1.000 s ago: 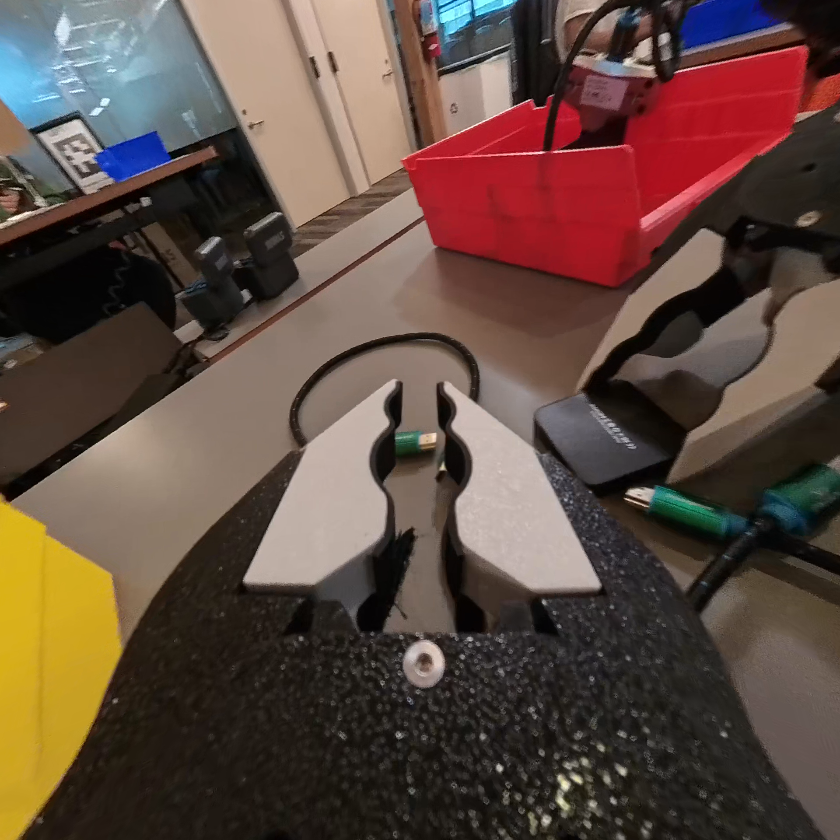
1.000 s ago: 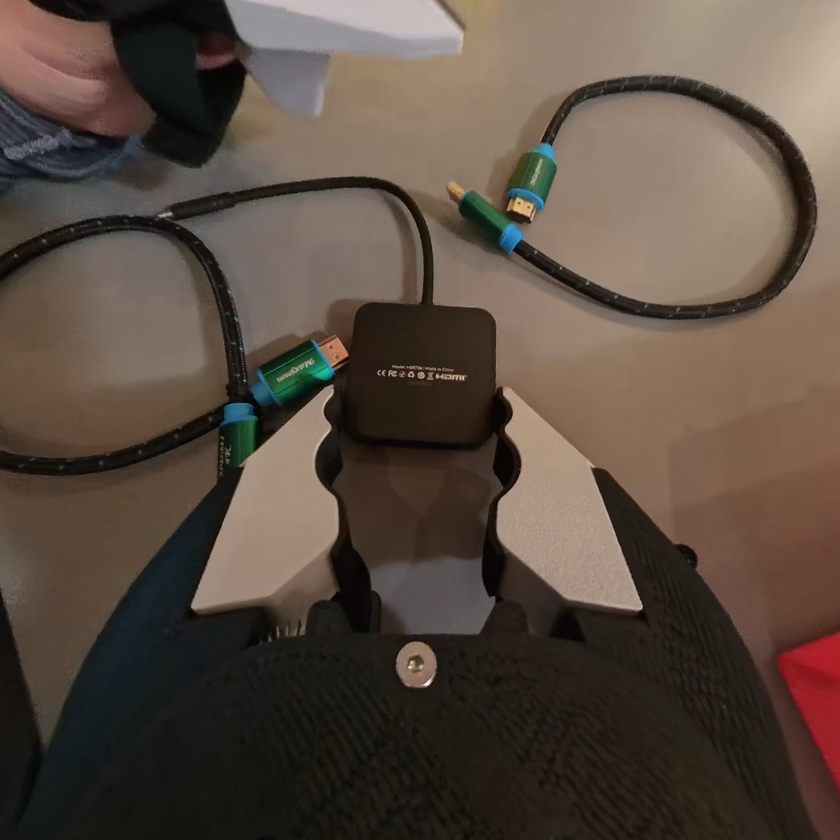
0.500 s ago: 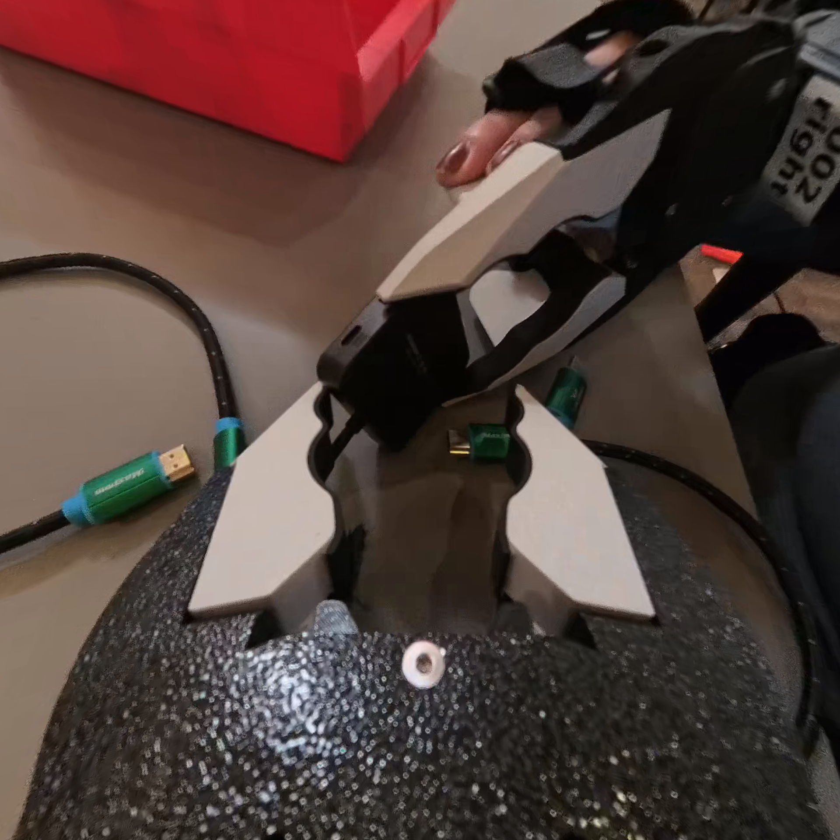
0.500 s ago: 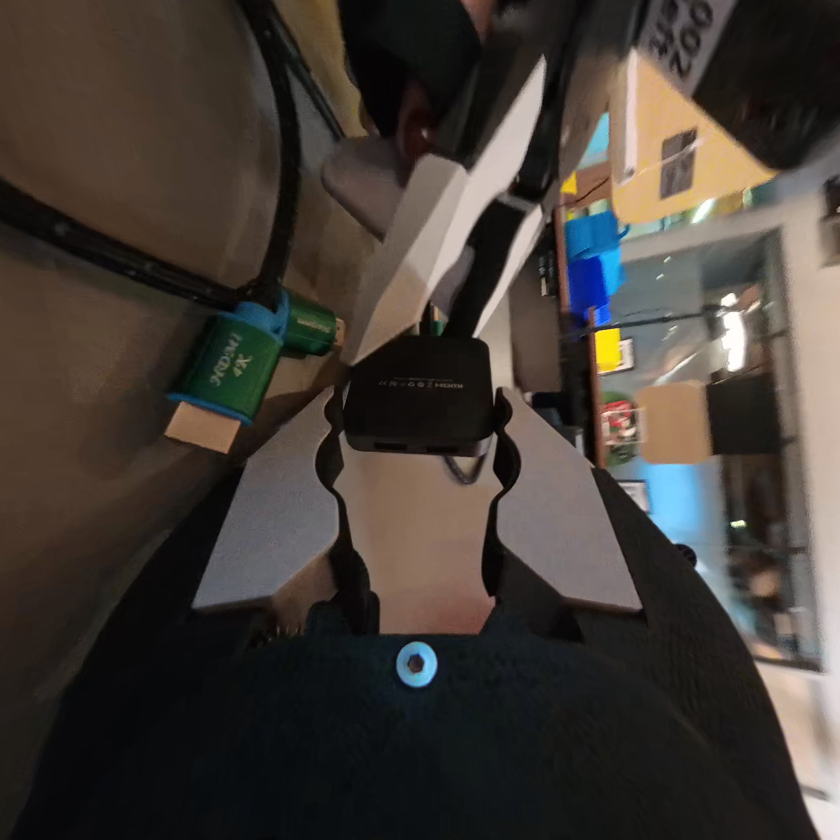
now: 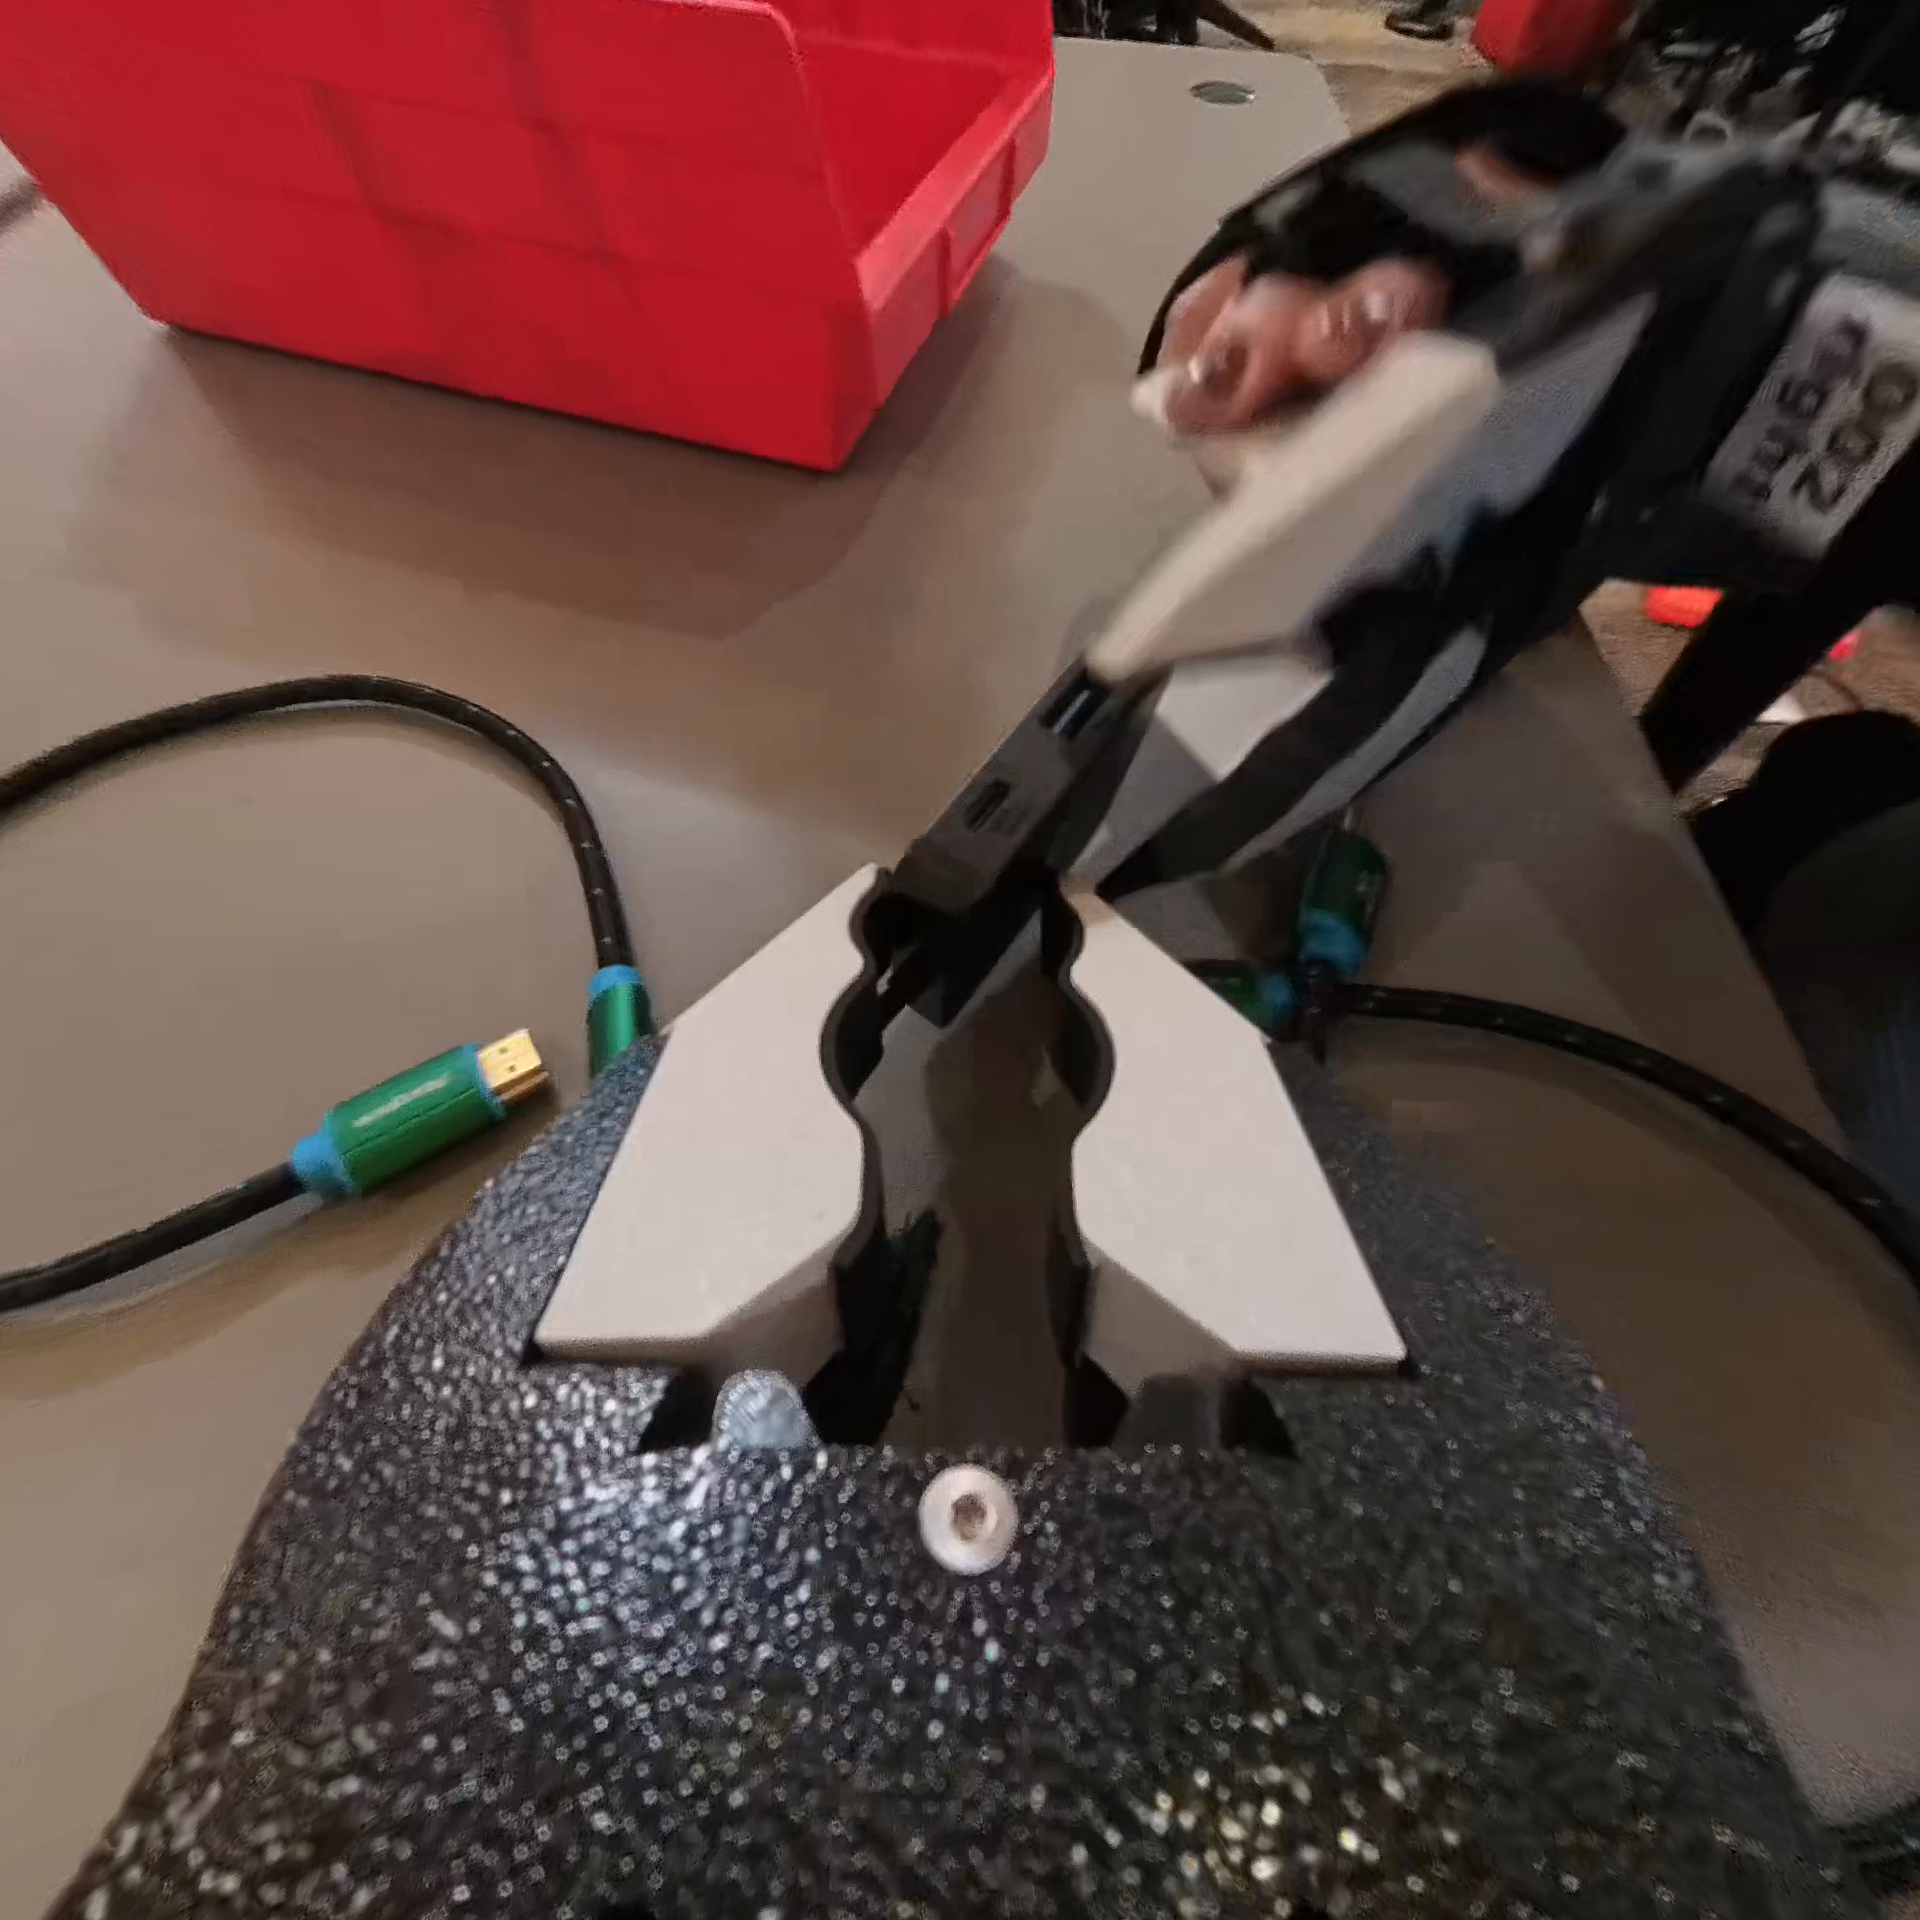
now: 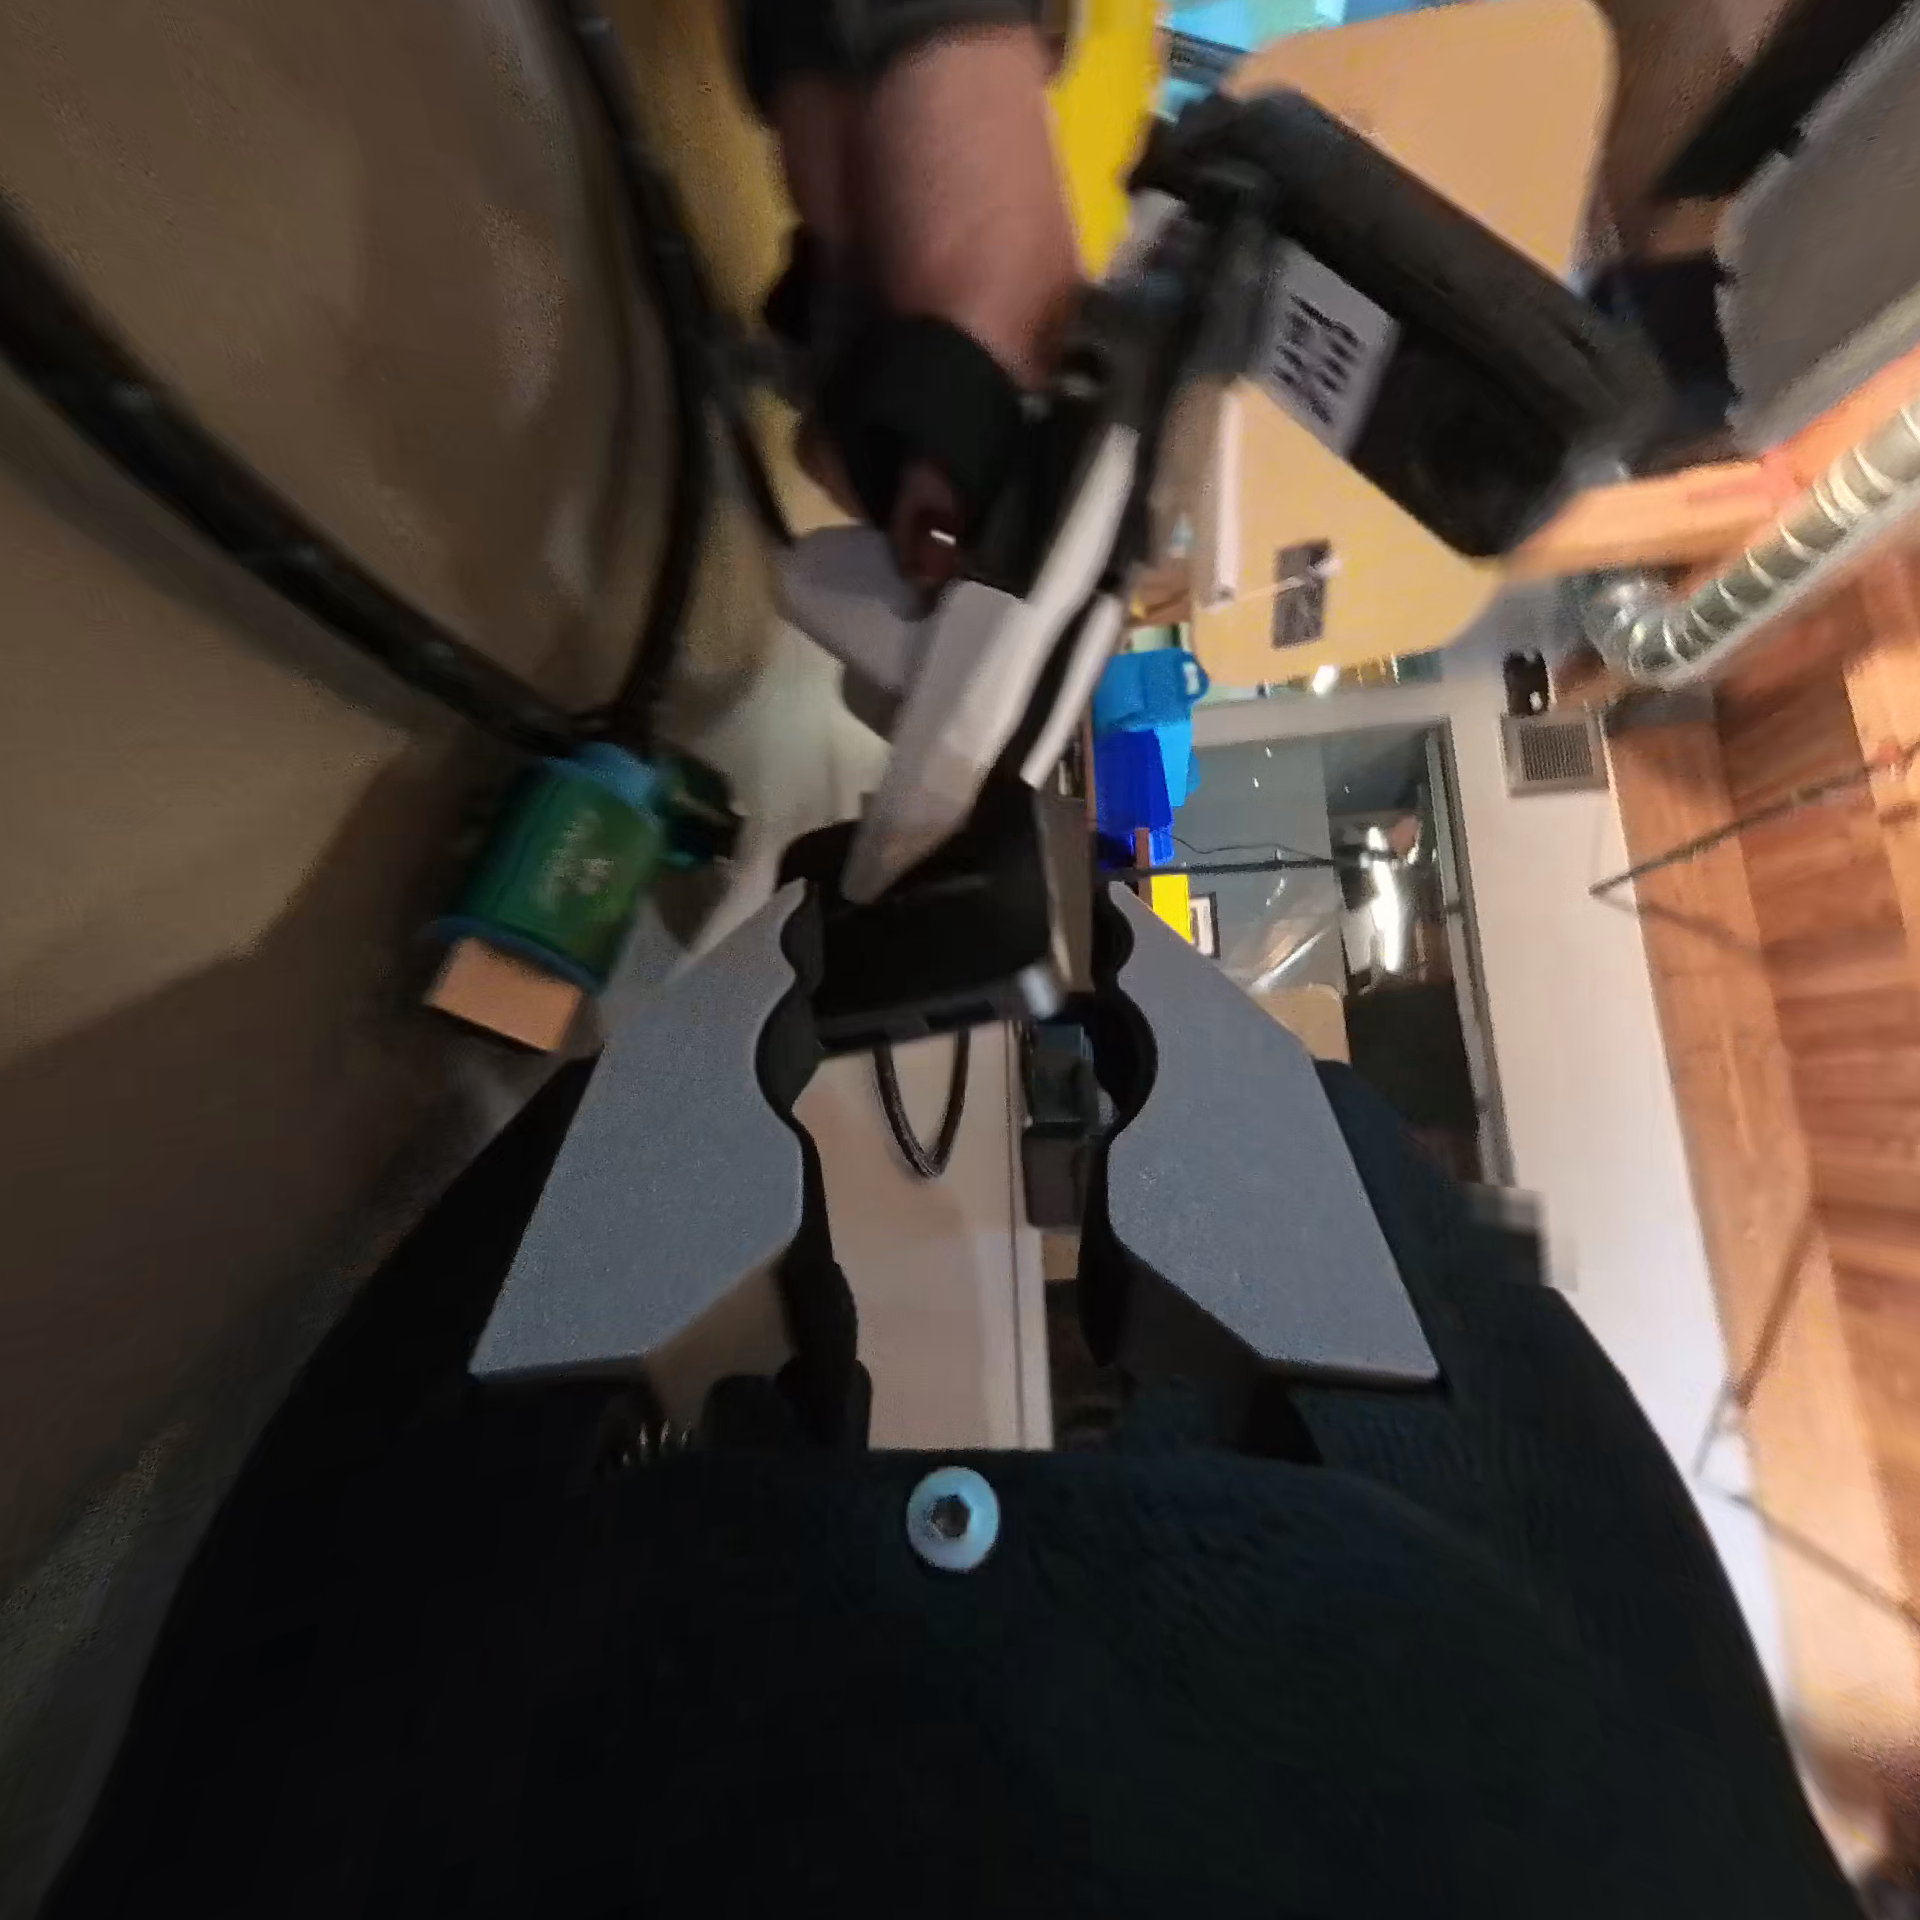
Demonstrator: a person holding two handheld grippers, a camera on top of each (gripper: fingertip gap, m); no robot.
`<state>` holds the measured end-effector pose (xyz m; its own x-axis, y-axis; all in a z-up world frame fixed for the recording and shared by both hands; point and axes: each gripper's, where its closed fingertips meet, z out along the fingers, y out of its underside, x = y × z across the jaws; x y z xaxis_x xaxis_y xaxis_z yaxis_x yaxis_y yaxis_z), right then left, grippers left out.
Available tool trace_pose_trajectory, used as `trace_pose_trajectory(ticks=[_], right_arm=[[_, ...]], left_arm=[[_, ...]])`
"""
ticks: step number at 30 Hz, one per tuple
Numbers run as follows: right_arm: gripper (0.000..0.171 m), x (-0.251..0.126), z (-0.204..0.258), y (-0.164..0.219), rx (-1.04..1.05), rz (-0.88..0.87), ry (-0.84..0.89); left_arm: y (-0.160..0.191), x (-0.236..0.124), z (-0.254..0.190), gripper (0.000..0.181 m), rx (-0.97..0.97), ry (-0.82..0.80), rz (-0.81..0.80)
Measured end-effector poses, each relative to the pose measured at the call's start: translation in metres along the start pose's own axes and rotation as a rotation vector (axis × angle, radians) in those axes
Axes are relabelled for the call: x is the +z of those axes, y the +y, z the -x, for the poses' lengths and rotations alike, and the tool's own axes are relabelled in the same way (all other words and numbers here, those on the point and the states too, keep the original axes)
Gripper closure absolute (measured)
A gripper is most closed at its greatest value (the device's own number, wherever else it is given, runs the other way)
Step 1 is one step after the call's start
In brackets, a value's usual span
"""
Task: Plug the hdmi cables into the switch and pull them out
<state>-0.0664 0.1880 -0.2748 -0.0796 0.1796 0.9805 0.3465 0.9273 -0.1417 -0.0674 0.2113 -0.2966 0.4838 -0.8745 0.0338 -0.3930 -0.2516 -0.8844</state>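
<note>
Left wrist view: the left gripper (image 5: pixel 961 914) is clenching on the low end of the black switch (image 5: pixel 1013 810), which is tilting up off the table (image 5: pixel 312 582). The right gripper (image 5: pixel 1101 769) is grasping its upper end. Only here are showing the red bin (image 5: pixel 582 208), a loose green plug (image 5: pixel 416 1112) and the switch's side ports.

Right wrist view: the right gripper (image 6: pixel 951 925) is pinching the switch (image 6: pixel 935 935), the left gripper (image 6: pixel 940 821) is meeting it from above, and another plug (image 6: pixel 556 894) is lying beside.

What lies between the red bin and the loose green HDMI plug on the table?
Bare table, crossed only by the black braided cable looping from red bin toward green plug; left wrist view.
</note>
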Motion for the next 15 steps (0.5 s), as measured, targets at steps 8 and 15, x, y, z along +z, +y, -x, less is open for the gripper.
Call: trace_pose_trajectory(ticks=[8, 15], right_arm=[[0.119, -0.018, -0.038, 0.021, 0.428, -0.074, 0.102], [0.126, -0.012, -0.028, 0.005, 0.736, -0.198, -0.105]], left_arm=[[-0.018, -0.034, 0.013, 0.163, 0.266, -0.331, -0.074], [-0.004, -0.041, 0.007, 0.164, 0.287, -0.368, -0.033]])
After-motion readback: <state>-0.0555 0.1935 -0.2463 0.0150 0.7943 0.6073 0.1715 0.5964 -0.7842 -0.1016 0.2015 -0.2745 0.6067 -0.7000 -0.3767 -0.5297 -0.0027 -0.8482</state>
